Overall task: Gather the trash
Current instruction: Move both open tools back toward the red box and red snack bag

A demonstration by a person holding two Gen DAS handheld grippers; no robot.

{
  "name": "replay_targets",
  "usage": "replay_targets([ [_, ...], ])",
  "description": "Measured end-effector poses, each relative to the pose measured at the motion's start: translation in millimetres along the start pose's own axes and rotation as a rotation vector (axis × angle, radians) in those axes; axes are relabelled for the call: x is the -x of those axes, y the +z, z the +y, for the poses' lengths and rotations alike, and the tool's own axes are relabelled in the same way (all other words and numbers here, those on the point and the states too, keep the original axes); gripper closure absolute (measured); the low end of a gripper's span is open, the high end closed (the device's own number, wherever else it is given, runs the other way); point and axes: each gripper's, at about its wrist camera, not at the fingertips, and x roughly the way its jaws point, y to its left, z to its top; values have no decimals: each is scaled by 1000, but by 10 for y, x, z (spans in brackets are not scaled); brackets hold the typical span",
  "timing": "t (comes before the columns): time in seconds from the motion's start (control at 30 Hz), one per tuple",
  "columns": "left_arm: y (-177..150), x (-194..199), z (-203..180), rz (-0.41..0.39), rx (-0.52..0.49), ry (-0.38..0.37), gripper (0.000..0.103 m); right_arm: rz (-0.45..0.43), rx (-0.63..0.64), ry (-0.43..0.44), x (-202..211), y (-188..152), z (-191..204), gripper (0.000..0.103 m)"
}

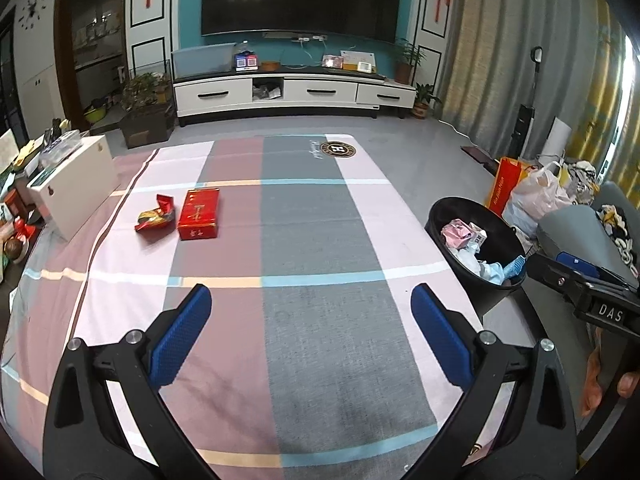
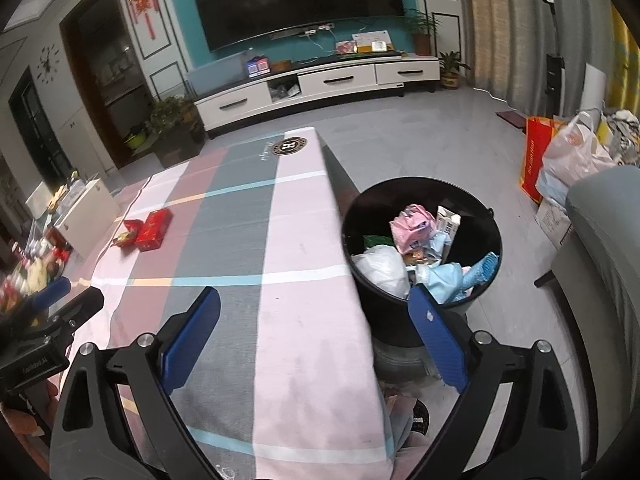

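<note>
Red box and crumpled wrapper side by side on surface, far-left of left gripper; box long axis runs away. Left nearer. Right gripper beside bin. Both fingers apart, empty. Wrapper probably foil, blurry.

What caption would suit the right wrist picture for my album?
Open right tool empty above the checked tablecloth, beside a black bin full of trash.

Bare tablecloth before red box
</note>
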Motion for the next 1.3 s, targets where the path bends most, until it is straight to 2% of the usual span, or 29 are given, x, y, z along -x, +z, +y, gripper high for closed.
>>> replay_targets([
  [0.8, -102, -72, 590, 28, 113, 13, 3, 59, 132, 27, -270, 49, 694, 10],
  [1.17, -160, -205, 928, 50, 182, 30, 3, 103, 187, 57, -541, 73, 1041, 10],
  [1.3, -194, -265, 1133, 50, 236, 24, 3, 130, 200, 72, -689, 54, 1148, 10],
])
